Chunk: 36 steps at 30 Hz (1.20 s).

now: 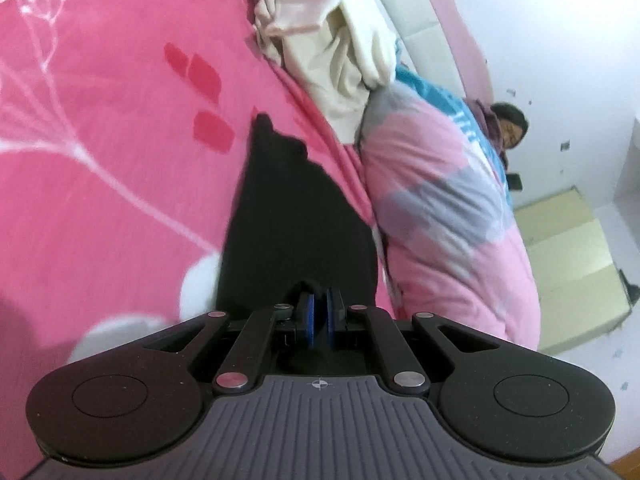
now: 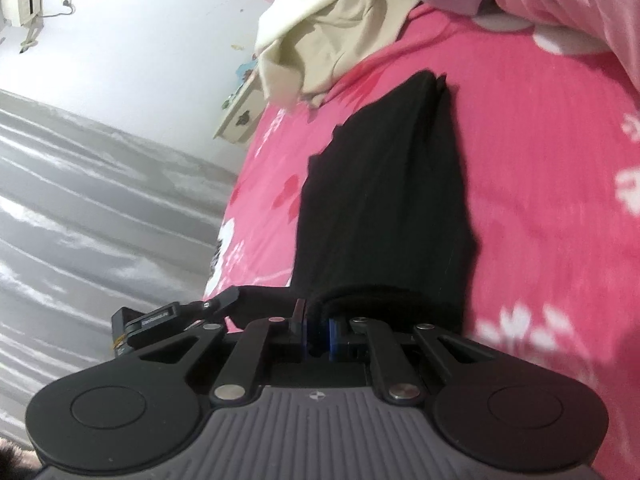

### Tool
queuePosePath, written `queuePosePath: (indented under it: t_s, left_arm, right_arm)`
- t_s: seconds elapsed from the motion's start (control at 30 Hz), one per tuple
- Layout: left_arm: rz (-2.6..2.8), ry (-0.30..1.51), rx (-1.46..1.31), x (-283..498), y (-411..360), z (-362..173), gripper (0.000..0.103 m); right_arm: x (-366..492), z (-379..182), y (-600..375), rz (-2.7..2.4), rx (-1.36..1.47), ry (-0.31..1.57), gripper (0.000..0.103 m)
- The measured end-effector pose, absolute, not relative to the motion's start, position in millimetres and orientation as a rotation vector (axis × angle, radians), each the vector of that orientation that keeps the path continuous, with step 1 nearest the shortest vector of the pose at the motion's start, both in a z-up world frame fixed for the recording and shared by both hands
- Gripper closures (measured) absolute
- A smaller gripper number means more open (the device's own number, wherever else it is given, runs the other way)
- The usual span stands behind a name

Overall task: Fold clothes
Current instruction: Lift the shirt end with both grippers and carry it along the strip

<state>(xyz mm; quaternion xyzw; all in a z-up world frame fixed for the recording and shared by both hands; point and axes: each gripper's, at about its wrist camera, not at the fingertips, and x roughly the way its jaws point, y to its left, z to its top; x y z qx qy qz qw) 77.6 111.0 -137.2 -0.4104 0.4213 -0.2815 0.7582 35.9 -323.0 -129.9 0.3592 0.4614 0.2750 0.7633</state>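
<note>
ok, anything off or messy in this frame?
Nothing damaged or spilled. Both tongs, left and right, are shut on the black garment, which lies stretched along the pink bedsheet. The only untidy spot is the cream clothes pile, crumpled at the far end of the bed. Both views are motion-blurred.

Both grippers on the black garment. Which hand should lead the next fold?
Probably right. The right gripper clamps a thick bunched edge of the black garment, with open pink bedsheet beside it. The left gripper sits closer to the pink quilt.
</note>
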Motion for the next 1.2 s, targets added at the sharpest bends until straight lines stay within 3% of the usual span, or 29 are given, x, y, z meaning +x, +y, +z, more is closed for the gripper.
queuePosePath:
  t_s: [1.07, 1.13, 1.2]
  left_arm:
    - [-0.525, 0.839, -1.091, 212, 94, -183, 0.098]
    - [-0.525, 0.847, -1.130, 216, 95, -189, 0.092]
    - [-0.521, 0.868, -1.197, 219, 98, -197, 0.082]
  right_arm:
    - [195, -172, -337, 0.491, 0.897, 0.823, 0.091]
    - [199, -176, -336, 0.472, 0.908, 0.820, 0.089]
    - [200, -181, -336, 0.442, 0.920, 0.822, 0.077]
